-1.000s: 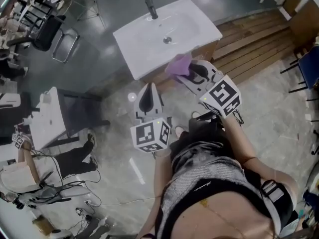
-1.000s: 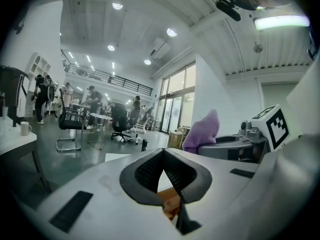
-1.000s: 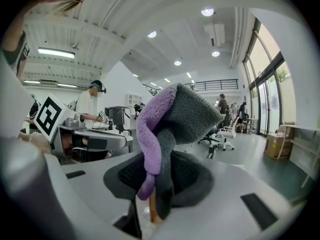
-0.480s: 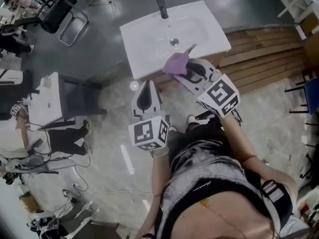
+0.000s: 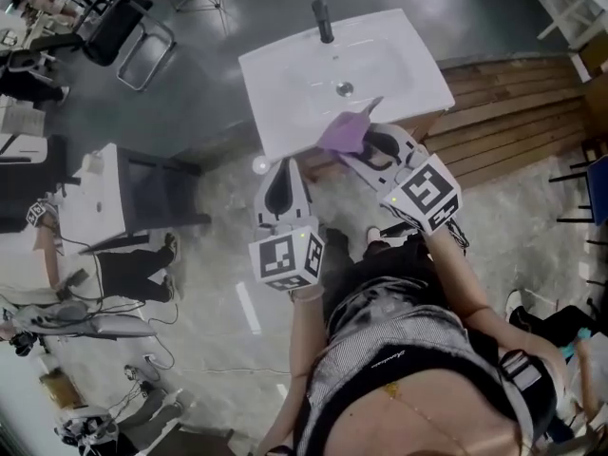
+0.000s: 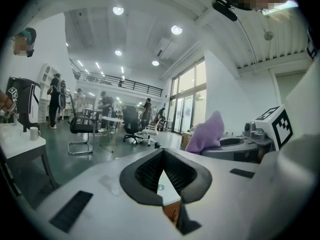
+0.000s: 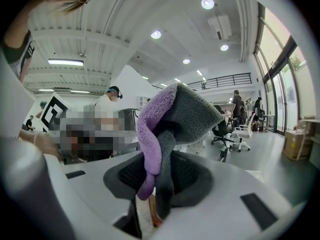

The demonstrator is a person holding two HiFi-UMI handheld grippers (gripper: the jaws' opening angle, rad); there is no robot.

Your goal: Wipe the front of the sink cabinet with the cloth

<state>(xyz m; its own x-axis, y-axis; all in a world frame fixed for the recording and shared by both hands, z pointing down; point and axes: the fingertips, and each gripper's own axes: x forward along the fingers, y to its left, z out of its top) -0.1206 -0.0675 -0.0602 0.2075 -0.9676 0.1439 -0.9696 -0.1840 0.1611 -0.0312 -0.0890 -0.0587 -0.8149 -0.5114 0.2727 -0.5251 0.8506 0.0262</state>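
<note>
Wiping step judged barely begun: right gripper [image 5: 369, 146] clamped on the purple cloth [image 5: 342, 133] by the sink cabinet [image 5: 415, 123] front edge, left gripper [image 5: 282, 180] closed and empty; next move requires pressing the cloth flat against the front.

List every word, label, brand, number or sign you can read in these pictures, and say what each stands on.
No text reads clearly anywhere.
On the person's clothing: small white script, too small to read.
On the left hand-held gripper: black-and-white marker squares, no letters.
On the right hand-held gripper, shut on the cloth: marker squares, no letters.
</note>
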